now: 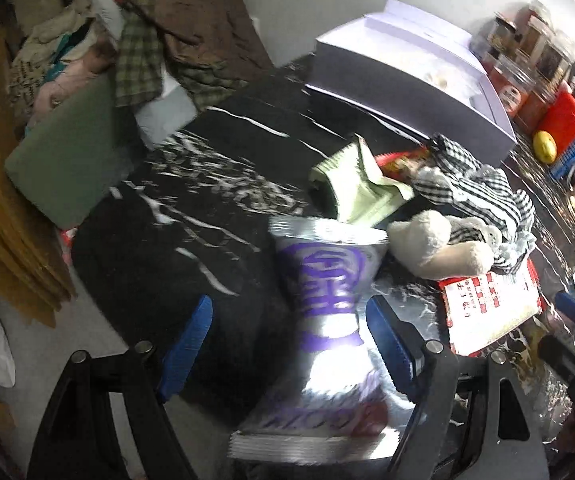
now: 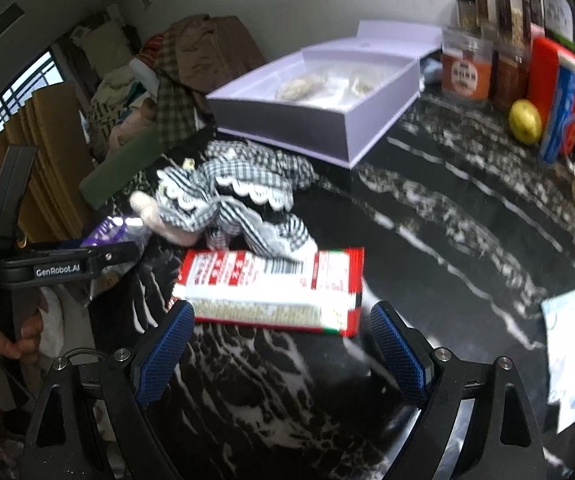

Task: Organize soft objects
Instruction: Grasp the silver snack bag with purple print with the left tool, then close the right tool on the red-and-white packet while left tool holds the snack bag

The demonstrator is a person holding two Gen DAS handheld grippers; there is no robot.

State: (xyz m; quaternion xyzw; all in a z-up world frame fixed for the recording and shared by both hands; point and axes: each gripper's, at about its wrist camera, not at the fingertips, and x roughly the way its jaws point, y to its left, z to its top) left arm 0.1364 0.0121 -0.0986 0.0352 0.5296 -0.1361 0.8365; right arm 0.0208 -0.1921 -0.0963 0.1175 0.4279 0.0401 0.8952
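The silver-and-purple snack bag (image 1: pixel 327 320) lies on the black marbled table (image 1: pixel 159 248), its body between the 2 blue pads of the left gripper (image 1: pixel 287 344). The jaws stand apart; the right-hand pad sits against or just beside the foil and the left-hand pad is well clear, so no grip is judged made. Just beyond the bag lie a pale green pouch (image 1: pixel 359 188) and a cream plush toy (image 1: pixel 435 244) wrapped in checked black-and-white cloth (image 2: pixel 239 196). That cloth overlaps the far edge of a red-and-white packet (image 2: pixel 271 292), which sits just ahead of the right gripper (image 2: pixel 283 344), whose jaws are likewise apart and empty. An open lilac box (image 2: pixel 319 120), holding some pale items, stands behind the pile.

Risks, as judged:
1. The foil bag is slick and crushable; an off-centre closure could squeeze it out sideways.
2. Lifting the packet may drag the cloth and plush with it.
3. The 2 grippers work near each other; a collision is possible.
4. Both views are blurred, so contact is uncertain.
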